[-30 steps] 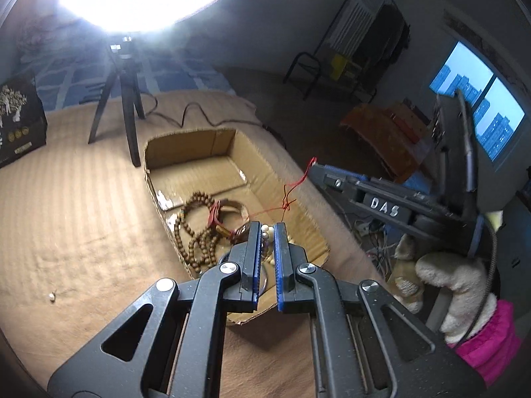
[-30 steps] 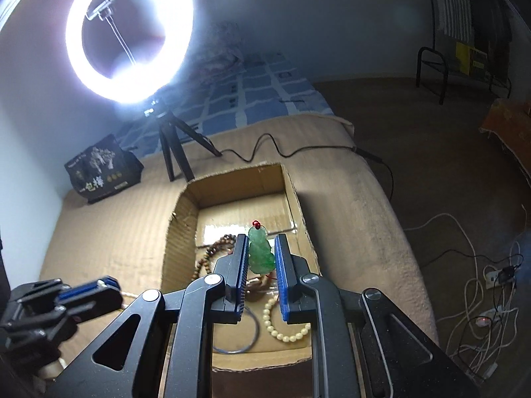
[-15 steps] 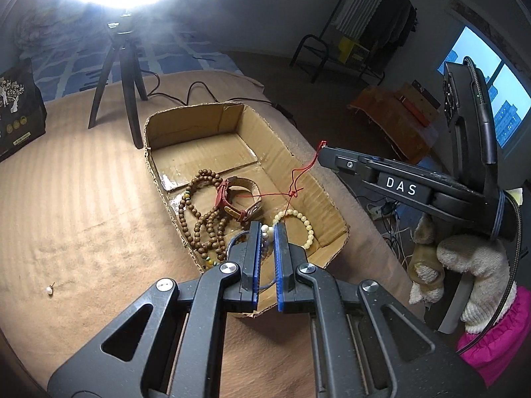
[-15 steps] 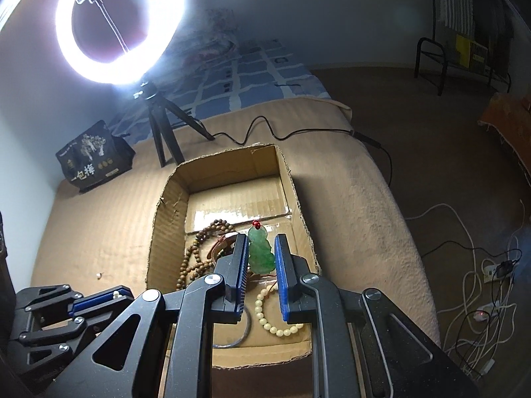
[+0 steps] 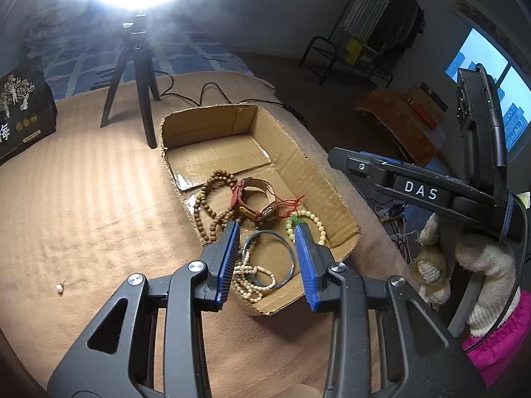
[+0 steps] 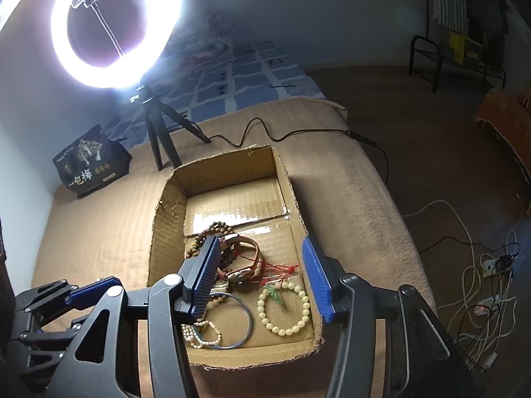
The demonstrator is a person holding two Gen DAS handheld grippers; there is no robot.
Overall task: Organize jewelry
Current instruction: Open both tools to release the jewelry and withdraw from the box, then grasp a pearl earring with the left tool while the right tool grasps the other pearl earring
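An open cardboard box (image 5: pixel 205 122) (image 6: pixel 169 199) lies on a tan blanket and holds the jewelry. Inside are brown wooden beads (image 5: pixel 212 195) (image 6: pixel 212 229), a leather-strap watch (image 5: pixel 259 199) (image 6: pixel 242 265), a blue bangle (image 5: pixel 268 258) (image 6: pixel 232 318), a small pearl strand (image 5: pixel 249 282) (image 6: pixel 199 331), a pale bead bracelet (image 5: pixel 315 222) (image 6: pixel 285 308) and a green jade pendant (image 5: pixel 295 221) (image 6: pixel 275 295) on a red cord (image 5: pixel 288 204) (image 6: pixel 278 270). My left gripper (image 5: pixel 267 258) is open and empty above the box's near end. My right gripper (image 6: pixel 262 272) is open and empty above the box.
A ring light on a black tripod (image 5: pixel 136 76) (image 6: pixel 156 132) stands behind the box, its cable (image 6: pixel 265 132) trailing right. A black printed bag (image 5: pixel 20 109) (image 6: pixel 89 162) sits far left. A small white earring (image 5: pixel 60 288) lies on the blanket. The bed edge drops to a floor with cables (image 6: pixel 481 292).
Both grippers have opened. The right gripper let go of the green jade pendant, which now lies in the box on the pale bead bracelet. Both cameras drew back slightly.
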